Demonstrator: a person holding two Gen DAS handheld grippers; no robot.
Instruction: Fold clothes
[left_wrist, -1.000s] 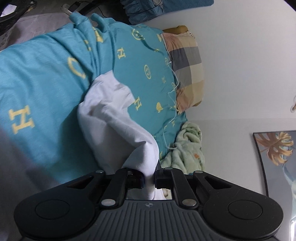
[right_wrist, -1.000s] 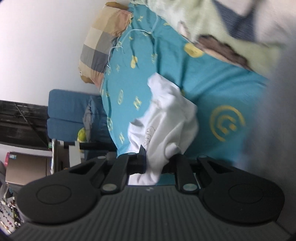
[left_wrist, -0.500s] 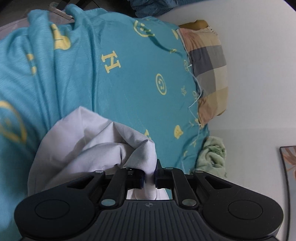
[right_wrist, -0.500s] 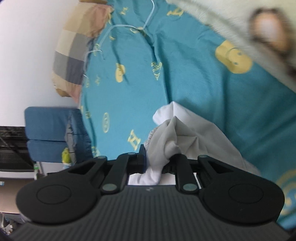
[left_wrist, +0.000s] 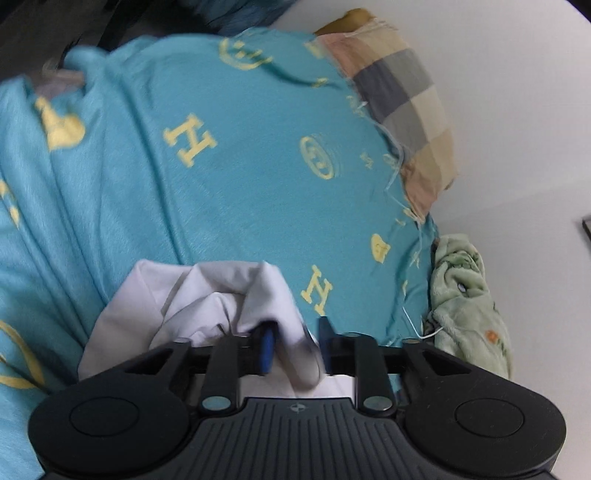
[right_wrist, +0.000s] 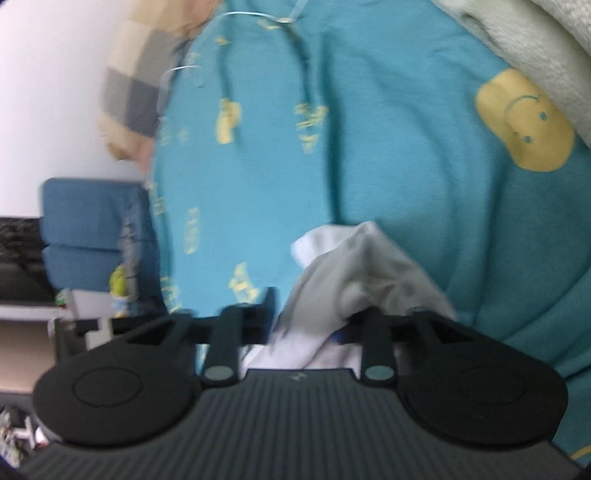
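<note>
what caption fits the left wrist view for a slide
Left gripper, jaws parted, around crumpled white cotton garment on teal yellow-patterned bedsheet.

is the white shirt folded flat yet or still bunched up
Still bunched up: the white shirt lies in a crumpled heap with loose ridges on the teal bedsheet, between the parted fingers of the left claw.

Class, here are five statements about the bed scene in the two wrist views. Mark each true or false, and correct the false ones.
1. The white garment lies on a teal bedsheet printed with yellow motifs. True.
2. The left hand-held gripper has its fingers spread, with cloth between them. True.
3. The pillow is plain red. False: it is checked in grey, beige and pink.
4. The right hand-held gripper is empty, with no cloth between its fingers. False: white cloth bunches between them.
5. A green blanket covers the white garment. False: it sits apart, at the bed's edge.
</note>
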